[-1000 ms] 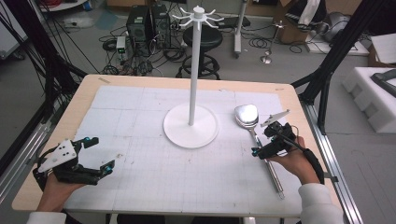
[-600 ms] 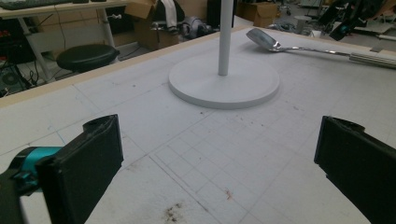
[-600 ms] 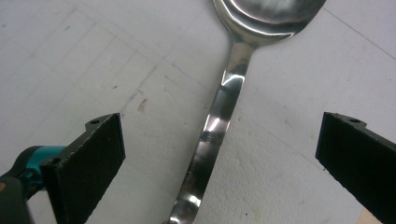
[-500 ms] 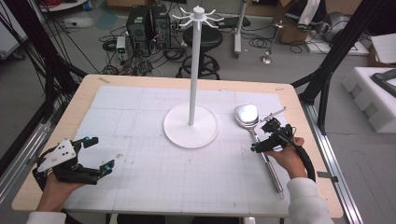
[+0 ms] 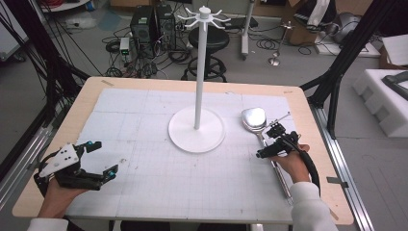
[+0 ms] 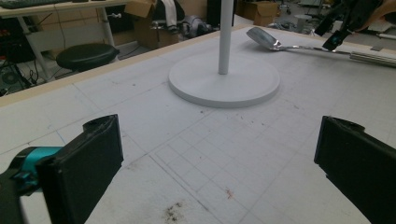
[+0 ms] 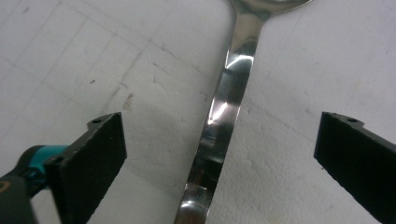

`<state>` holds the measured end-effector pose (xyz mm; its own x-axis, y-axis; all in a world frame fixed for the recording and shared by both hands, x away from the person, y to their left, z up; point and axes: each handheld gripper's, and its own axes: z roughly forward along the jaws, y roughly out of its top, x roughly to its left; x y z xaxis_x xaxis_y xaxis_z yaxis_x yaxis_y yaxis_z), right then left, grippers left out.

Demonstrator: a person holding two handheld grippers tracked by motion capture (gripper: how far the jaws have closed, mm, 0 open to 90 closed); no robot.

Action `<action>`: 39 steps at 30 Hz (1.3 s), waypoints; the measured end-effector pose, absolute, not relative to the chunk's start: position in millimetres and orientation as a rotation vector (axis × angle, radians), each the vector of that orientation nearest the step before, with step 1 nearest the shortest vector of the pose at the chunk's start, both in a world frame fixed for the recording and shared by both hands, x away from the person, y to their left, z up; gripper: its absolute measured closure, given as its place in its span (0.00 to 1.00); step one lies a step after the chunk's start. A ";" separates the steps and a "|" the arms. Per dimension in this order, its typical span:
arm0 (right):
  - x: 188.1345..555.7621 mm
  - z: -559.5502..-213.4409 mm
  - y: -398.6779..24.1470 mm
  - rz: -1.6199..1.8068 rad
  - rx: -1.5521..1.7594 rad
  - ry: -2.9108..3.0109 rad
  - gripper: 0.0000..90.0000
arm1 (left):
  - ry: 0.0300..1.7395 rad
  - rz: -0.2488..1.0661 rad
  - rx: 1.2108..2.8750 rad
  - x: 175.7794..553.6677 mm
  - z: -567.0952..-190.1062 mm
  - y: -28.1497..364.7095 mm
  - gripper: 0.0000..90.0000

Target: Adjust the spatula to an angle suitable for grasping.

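The shiny metal ladle [image 5: 267, 144] lay flat on the tabletop [image 5: 144, 125] right of the white stand [image 5: 196, 130], its bowl pointing away from the person and its long handle running back toward them. The right claw [image 5: 272, 142] had dropped lower over the handle, jaws spread on either side of it, not touching. The left claw [image 5: 98, 159] stayed spread at the near left.
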<state>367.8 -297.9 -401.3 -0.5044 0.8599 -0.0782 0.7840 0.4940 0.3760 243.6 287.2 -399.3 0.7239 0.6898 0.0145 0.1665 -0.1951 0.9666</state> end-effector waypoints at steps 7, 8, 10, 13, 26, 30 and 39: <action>368.7 -405.8 -297.5 0.414 1.450 2.507 0.31 | 0.684 0.546 1.739 243.9 -399.7 287.7 0.02; 369.4 -406.4 -298.0 0.416 1.449 2.511 0.34 | 0.685 0.546 1.736 243.9 -399.8 287.5 0.02; 369.4 -406.9 -298.0 0.426 1.464 2.519 0.39 | 0.684 0.546 1.739 243.9 -399.7 287.7 0.02; 370.9 -407.6 -300.1 0.466 1.495 2.536 0.50 | 0.685 0.546 1.737 243.9 -399.9 287.4 0.02; 373.0 -408.3 -306.2 0.466 1.543 2.542 0.64 | 0.681 0.548 1.743 244.1 -399.9 287.4 0.02; 373.5 -409.1 -307.6 0.468 1.548 2.545 0.67 | 0.685 0.546 1.742 244.0 -400.1 286.6 0.02; 374.9 -409.7 -308.4 0.455 1.602 2.519 0.76 | 0.684 0.549 1.743 244.1 -400.2 286.5 0.02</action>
